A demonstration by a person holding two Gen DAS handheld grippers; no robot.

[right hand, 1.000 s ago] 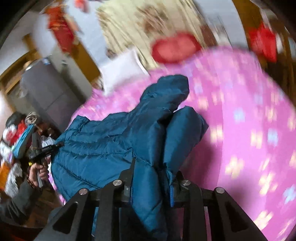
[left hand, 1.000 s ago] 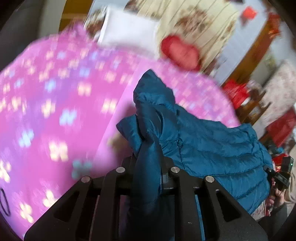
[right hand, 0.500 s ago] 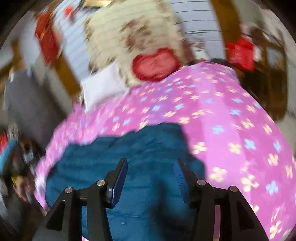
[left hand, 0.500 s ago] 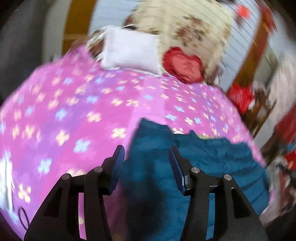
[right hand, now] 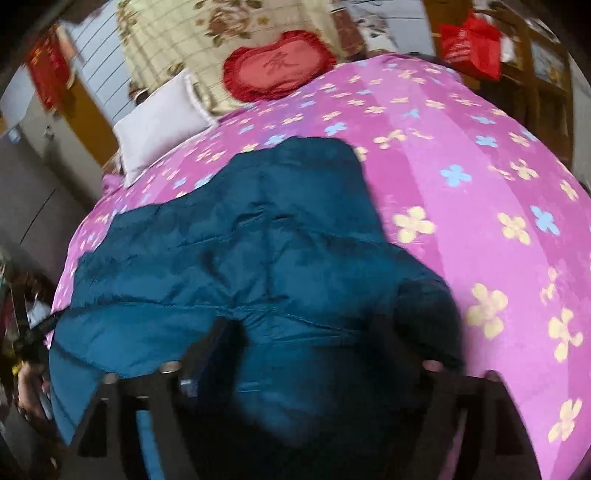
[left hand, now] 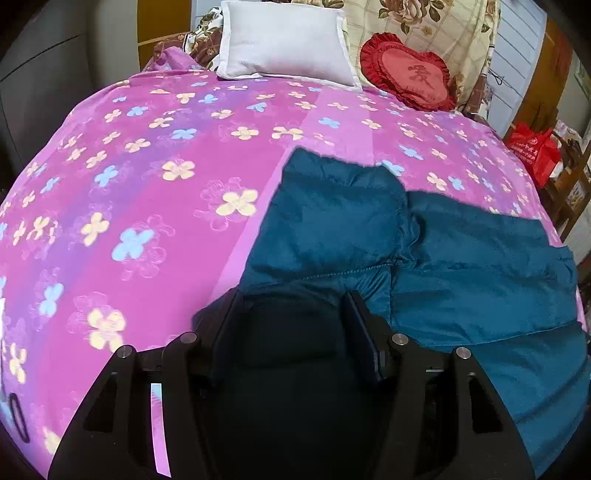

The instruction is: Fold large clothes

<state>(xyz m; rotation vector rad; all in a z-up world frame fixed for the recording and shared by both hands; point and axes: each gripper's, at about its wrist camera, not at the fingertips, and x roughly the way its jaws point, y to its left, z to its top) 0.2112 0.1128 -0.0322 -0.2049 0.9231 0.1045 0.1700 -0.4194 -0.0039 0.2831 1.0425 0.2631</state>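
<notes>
Left wrist view, L to R: pink flowered bedspread point(left hand: 140, 192) across left and centre of frame; white pillow point(left hand: 286, 40) top centre, red heart cushion point(left hand: 410, 77) just right of it, both at head of bed w/ floral cream quilt point(left hand: 443, 26) behind. Teal puffer jacket point(left hand: 461, 280) flat on bedspread, centre to lower right, one padded section lapped over the rest at centre. Left tongs point(left hand: 293, 314) bottom centre, jaws apart and opening, dark jacket fabric lying between them but pads not pressing it. Red bag point(left hand: 535, 151) at right edge, off the bed. Right wrist view, blurred, L to R: a hand point(right hand: 31, 387) w/ a black device at lower left edge; pillow upper left, cushion top centre; jacket filling centre and lower left, quilting seams visible. Right tongs point(right hand: 317, 332) bottom centre, jaws wide and opening, jacket fabric under and between them, no grip seen. Bedspread bare on right half; red bag top right.
</notes>
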